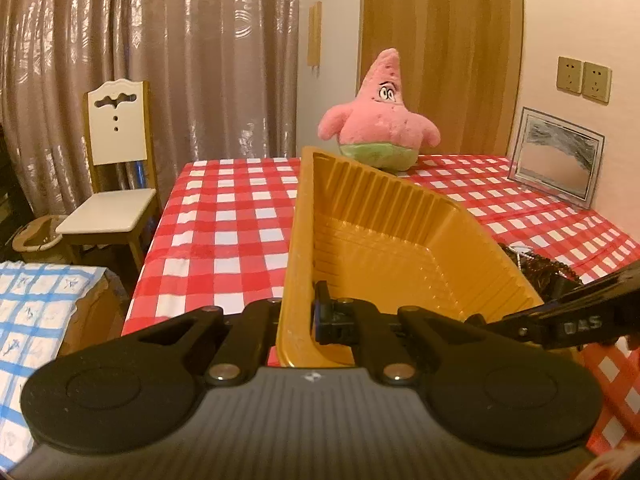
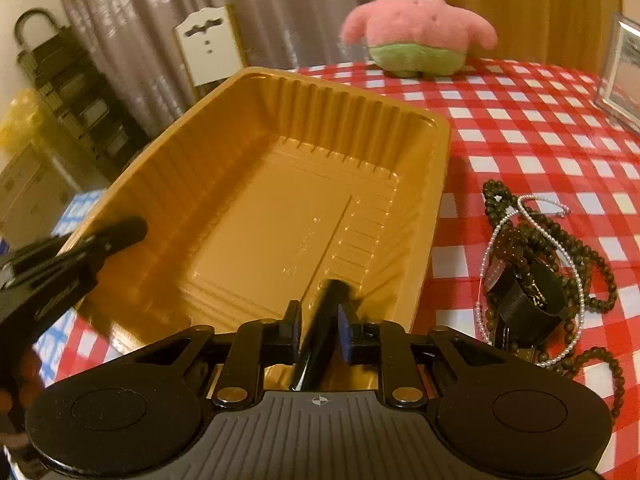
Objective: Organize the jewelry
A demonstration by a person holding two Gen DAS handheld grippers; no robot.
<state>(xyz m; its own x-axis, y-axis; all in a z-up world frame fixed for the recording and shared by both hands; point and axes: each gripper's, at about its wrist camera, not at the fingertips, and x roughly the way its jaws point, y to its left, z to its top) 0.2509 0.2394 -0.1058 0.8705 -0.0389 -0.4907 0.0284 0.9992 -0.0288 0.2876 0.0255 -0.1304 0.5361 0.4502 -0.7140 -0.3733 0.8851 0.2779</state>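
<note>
While the left gripper point(image 1: 298, 316) stands pressed together on the near rim of the gold plastic tray point(image 1: 384, 236), its two fingers clamp the thin wall from either side, one outside and one inside the tray. From this grip the tray extends forward and tilts, its ribbed walls rising toward the far end, and no jewelry is visible in it. At the right gripper point(image 2: 319, 322), the jaws are partly spread with a dark, slender, rod-like object point(image 2: 320, 320) standing between them; whether the pads press on it cannot be told, and its identity is unclear. This gripper sits at the tray's near edge, pointing down into the tray floor. Just to the right of the right gripper, on the red-and-white checked tablecloth point(image 2: 520, 136), lies the jewelry pile point(image 2: 536, 276): dark bead strands, a white pearl strand point(image 2: 560, 244) looped over them, and a black band-like item in the middle, all beside the tray but outside it. Farther ahead of both grippers a pink star-shaped plush toy point(image 1: 382, 116) stands on the table, with a glass picture frame point(image 1: 558, 160) to its right. Beyond the table's left edge stands a white-backed chair point(image 1: 116, 168) before grey curtains point(image 1: 160, 60).
</note>
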